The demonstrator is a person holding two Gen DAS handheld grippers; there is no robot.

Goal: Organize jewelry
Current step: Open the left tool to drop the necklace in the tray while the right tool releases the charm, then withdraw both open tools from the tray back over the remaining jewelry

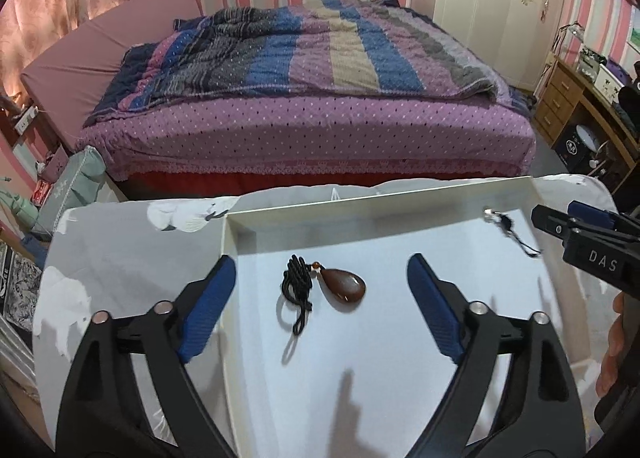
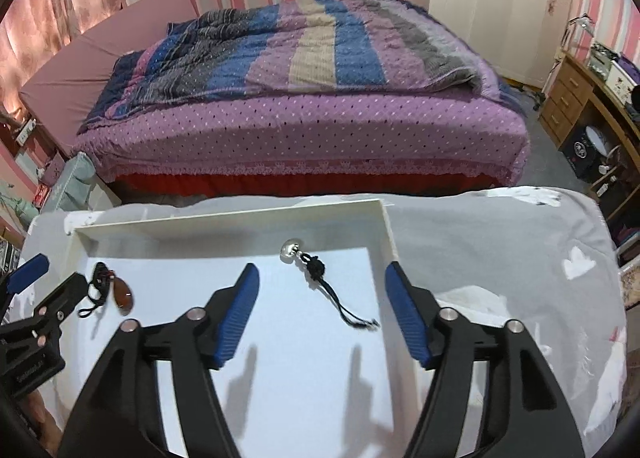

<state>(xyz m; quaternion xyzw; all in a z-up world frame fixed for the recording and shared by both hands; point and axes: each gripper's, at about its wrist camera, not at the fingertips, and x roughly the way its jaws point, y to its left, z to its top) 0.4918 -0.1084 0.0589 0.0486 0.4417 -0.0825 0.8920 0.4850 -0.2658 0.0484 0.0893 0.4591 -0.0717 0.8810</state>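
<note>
Pendant [image 1: 346, 288] lies in the white tray [image 1: 240, 223] between the left gripper's [image 1: 322, 282] wide-apart jaws, untouched; the silver charm [image 2: 290, 249] lies between the right gripper's [image 2: 322, 290] parted jaws.

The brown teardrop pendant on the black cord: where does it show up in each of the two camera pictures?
Left wrist view: the brown pendant lies in the lower middle, on the floor of the white tray, between the open left gripper's fingers.
Right wrist view: the same pendant sits at the far left, near the tray's left wall.
Shared landmark: the silver charm with black tassel, near the tray's far wall.
</note>
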